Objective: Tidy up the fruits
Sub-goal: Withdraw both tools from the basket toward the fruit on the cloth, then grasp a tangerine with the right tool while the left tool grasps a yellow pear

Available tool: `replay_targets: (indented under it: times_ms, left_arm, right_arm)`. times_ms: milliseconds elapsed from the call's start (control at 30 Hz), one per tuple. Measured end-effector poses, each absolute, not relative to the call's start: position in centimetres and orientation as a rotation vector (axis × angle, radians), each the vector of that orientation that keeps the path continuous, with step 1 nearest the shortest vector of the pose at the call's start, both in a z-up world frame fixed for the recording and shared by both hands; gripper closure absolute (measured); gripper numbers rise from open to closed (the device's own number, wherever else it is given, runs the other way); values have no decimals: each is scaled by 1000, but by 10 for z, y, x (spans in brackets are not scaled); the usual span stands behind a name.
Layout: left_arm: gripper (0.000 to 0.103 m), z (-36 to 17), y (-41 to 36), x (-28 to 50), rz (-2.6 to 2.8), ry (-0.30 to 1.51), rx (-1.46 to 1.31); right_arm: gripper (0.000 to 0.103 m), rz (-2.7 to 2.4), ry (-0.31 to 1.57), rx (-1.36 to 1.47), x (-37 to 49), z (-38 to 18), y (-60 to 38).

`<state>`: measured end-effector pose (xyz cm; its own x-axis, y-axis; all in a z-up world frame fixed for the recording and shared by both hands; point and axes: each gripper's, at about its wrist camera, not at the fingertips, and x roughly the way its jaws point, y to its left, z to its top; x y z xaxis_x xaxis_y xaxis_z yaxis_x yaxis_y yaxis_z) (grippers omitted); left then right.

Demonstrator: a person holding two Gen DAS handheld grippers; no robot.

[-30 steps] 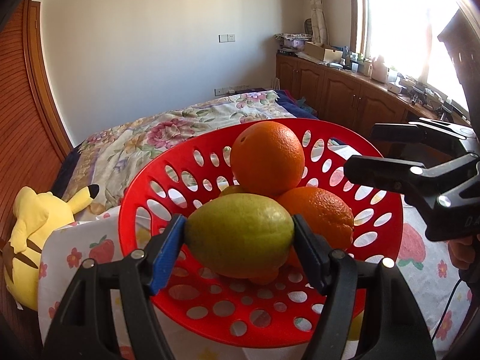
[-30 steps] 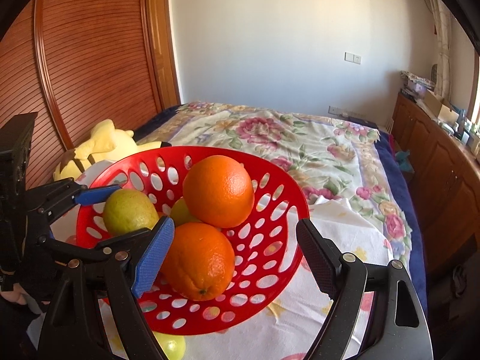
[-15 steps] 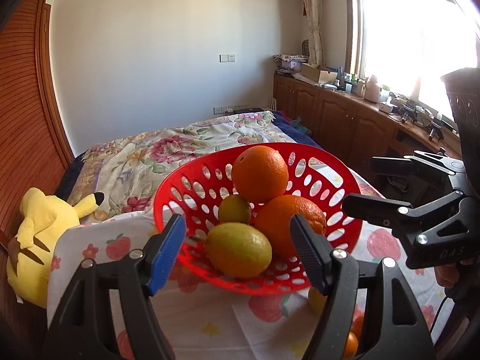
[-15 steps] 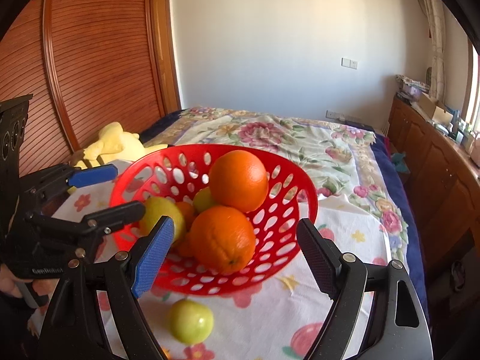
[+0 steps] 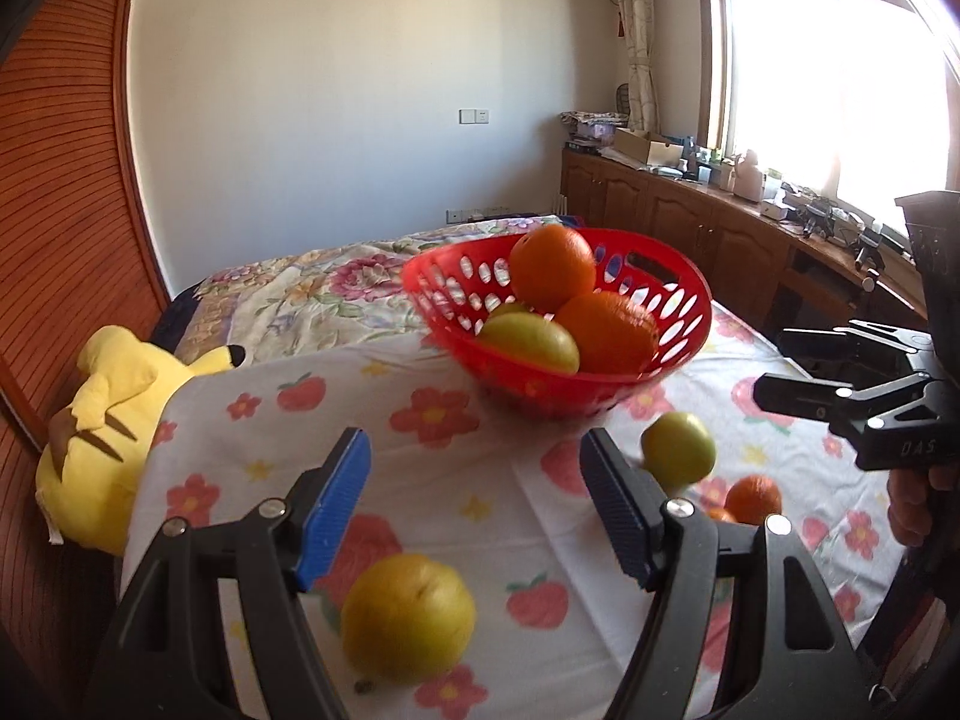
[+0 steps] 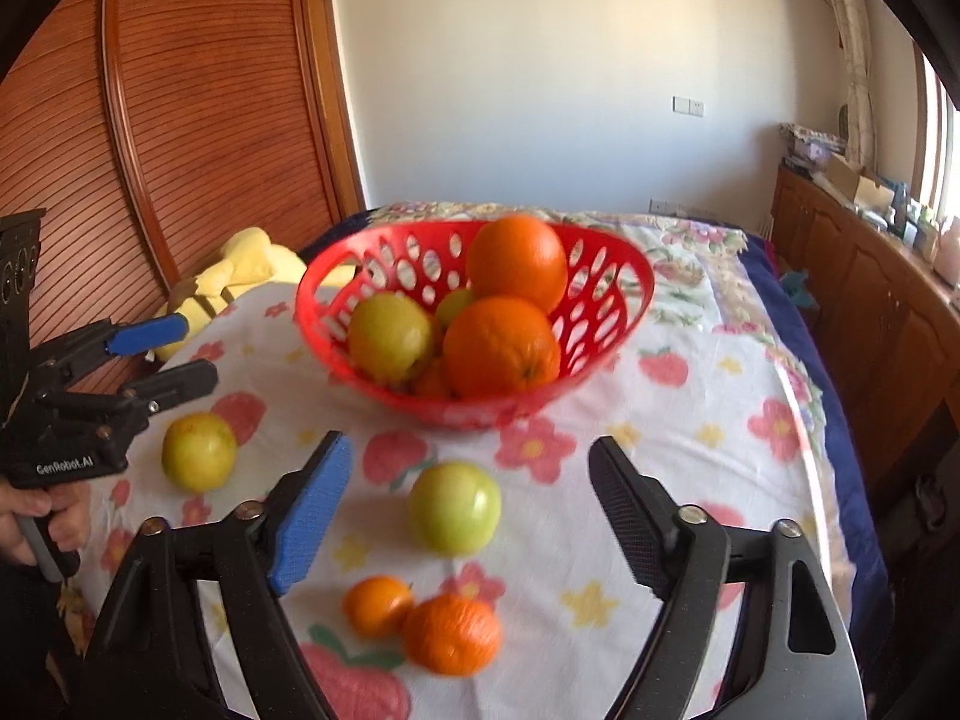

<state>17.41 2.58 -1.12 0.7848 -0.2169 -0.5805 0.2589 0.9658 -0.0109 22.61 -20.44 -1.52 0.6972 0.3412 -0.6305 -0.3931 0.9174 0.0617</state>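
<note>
Two markings could be read. The left gripper (image 6: 159, 354), seen at nine o'clock in the right wrist view, carried "GenRobot.AI" in white letters on its black body. The right gripper (image 5: 804, 360), at three o'clock in the left wrist view, bore pale letters that read roughly "DAS" on its black body; the rest stayed unclear.

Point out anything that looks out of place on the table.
Four fruits lie loose on the tablecloth outside the red basket: a yellow pear, a green apple and two small oranges. The basket itself sits upright, piled with fruit. Both tools are open and hold nothing.
</note>
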Motion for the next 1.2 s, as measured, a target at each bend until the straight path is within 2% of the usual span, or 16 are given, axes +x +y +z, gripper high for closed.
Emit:
replay_targets:
  times_ms: [267,667,1000,1200]
  left_arm:
    - [30,-38,49,151,-198,637,63]
    - [30,-78,63,159,-178,702,7]
    - [30,-82,58,163,-176,733,11]
    - [30,-83,57,164,-174,737,16]
  right_arm:
    - [28,391,694,-80,198,-37,-204]
    - [30,377,733,-42,189,-67,-211]
    - [30,384,755,-19,184,-78,-213]
    - [35,374,759,-11,182,-80,-217]
